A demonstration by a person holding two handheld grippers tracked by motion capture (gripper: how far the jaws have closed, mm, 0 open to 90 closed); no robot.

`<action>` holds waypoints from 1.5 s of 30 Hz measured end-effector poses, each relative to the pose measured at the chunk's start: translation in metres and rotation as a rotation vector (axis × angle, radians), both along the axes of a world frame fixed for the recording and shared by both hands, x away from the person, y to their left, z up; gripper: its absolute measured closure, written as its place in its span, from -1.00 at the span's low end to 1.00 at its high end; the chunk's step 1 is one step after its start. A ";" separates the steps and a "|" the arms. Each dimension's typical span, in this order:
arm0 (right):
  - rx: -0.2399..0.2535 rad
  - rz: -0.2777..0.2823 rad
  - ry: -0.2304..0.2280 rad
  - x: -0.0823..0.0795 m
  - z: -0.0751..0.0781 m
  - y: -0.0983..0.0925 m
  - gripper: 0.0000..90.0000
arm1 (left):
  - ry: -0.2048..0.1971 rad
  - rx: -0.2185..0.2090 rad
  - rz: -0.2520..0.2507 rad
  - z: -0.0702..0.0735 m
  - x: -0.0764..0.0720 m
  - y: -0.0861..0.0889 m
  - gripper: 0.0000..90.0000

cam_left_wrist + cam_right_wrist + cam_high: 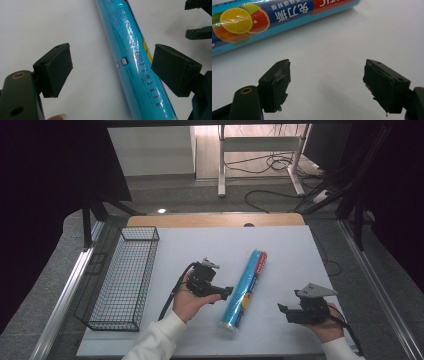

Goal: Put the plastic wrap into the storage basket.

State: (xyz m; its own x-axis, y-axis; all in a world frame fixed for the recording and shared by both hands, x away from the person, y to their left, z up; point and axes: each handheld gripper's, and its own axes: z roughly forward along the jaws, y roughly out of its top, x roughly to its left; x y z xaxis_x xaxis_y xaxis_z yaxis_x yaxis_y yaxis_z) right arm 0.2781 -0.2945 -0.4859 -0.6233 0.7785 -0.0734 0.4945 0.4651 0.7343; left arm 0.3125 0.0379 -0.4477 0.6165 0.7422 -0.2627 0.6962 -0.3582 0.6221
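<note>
A long blue tube [245,289] of cling wrap with a red end and fruit pictures lies on the white table [290,250], slanting from near front to far right. My left gripper [226,293] is open just left of the tube; in the left gripper view the tube [135,60] lies between the spread pads [58,68], nearer the right one, not touched. My right gripper [283,311] is open at the tube's right, near the front edge. In the right gripper view the tube [269,17] crosses the top, beyond the open gripper [327,85].
A black wire basket [122,277] stands along the table's left side with nothing in it. The right gripper's jaws [198,32] show at the upper right of the left gripper view. Cables and a desk frame [260,150] lie on the floor beyond the table.
</note>
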 end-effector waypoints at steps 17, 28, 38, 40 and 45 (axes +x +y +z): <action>-0.015 -0.005 0.004 0.001 -0.002 0.000 -0.51 | 0.024 0.008 -0.021 -0.007 0.015 -0.028 -0.62; -0.015 -0.009 0.000 0.001 -0.002 -0.001 -0.51 | 0.045 -0.019 -0.029 -0.006 0.024 -0.036 -0.61; -0.016 -0.008 -0.002 0.001 -0.001 -0.001 -0.51 | 0.080 -0.011 -0.046 -0.009 0.043 -0.054 -0.60; -0.018 -0.011 -0.003 0.001 -0.002 -0.001 -0.51 | 0.083 -0.009 -0.044 -0.010 0.045 -0.056 -0.60; -0.018 -0.015 -0.004 0.002 -0.002 -0.002 -0.51 | 0.120 -0.010 -0.049 -0.016 0.056 -0.068 -0.60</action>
State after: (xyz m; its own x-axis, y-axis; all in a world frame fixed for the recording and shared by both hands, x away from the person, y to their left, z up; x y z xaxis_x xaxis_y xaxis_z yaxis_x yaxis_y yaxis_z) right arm 0.2799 -0.2965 -0.4877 -0.6114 0.7862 -0.0901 0.4988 0.4713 0.7274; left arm 0.3685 -0.0306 -0.4639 0.6157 0.7091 -0.3436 0.7476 -0.3877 0.5393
